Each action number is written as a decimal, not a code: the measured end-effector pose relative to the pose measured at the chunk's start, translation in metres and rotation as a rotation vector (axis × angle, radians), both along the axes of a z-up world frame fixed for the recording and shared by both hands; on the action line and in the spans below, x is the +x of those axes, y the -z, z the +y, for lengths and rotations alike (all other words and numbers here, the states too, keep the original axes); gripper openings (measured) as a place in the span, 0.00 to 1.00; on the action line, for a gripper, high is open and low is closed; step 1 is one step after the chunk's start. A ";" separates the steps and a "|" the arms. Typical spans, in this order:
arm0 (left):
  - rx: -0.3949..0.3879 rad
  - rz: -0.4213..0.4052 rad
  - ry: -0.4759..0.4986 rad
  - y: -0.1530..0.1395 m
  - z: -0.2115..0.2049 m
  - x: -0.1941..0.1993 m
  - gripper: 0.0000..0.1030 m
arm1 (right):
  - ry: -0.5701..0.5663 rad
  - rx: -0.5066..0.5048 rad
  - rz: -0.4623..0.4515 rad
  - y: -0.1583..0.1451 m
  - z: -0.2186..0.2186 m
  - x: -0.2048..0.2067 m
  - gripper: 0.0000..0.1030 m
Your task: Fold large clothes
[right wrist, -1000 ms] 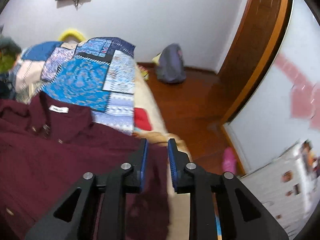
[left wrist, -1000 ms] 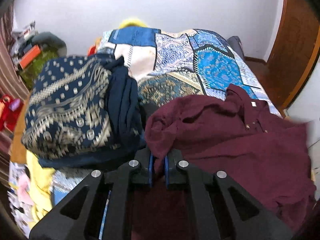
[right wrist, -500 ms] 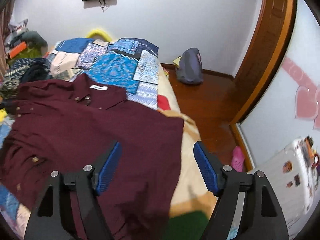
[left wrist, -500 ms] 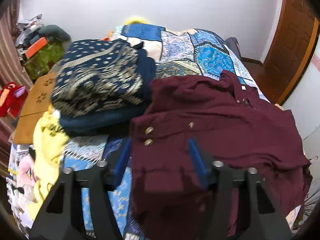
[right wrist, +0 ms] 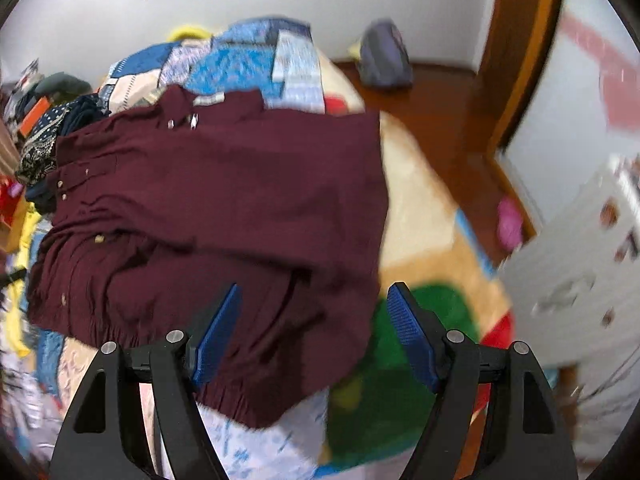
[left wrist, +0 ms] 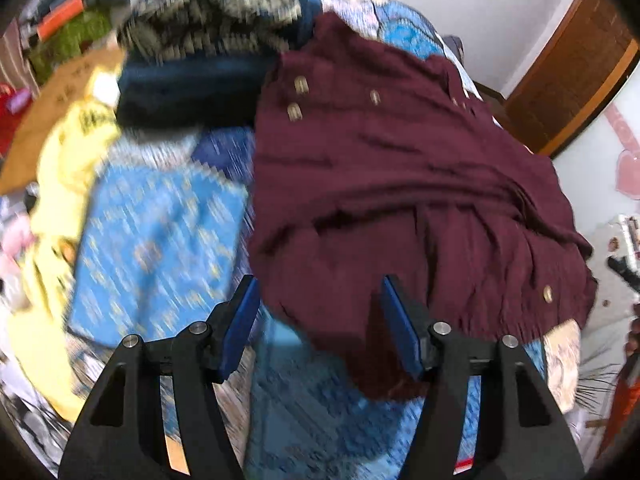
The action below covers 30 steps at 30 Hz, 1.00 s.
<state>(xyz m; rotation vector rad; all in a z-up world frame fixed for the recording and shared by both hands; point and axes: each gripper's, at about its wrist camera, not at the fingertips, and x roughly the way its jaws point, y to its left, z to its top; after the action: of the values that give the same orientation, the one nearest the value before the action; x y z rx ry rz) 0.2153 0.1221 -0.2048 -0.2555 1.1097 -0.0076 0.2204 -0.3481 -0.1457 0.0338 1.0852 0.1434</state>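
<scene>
Blue patchwork bedspread beneath maroon shirt, wooden floor beside.

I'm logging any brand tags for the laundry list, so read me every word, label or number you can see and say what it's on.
No text here can be read.
Maroon shirt: a pale label at the collar, too blurred to read.
Yellow garment: dark print, smeared by motion, unreadable.
White cabinet: small stickers, blurred, no legible words.
</scene>
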 end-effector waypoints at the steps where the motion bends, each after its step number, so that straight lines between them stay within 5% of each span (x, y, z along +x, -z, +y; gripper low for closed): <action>1: -0.021 0.011 0.001 0.003 -0.001 -0.003 0.60 | 0.003 0.022 0.018 0.004 0.000 -0.002 0.70; 15: -0.410 0.116 -0.061 0.050 -0.005 0.001 0.61 | 0.070 0.232 0.174 0.059 -0.003 -0.016 0.70; 19: -0.255 0.081 -0.017 0.049 -0.026 0.014 0.68 | 0.073 0.290 0.194 0.070 -0.005 -0.015 0.73; 23: -0.187 0.043 -0.013 0.045 -0.042 0.020 0.69 | 0.101 0.359 0.184 0.079 -0.012 -0.019 0.73; 30: -0.043 -0.082 0.060 0.007 -0.058 0.020 0.37 | 0.049 0.278 0.082 0.059 -0.002 -0.027 0.52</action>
<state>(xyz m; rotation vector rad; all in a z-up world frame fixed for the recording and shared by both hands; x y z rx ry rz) 0.2353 0.0638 -0.2121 -0.2586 1.0357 -0.0945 0.1929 -0.3503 -0.2045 0.3180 1.1392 0.2493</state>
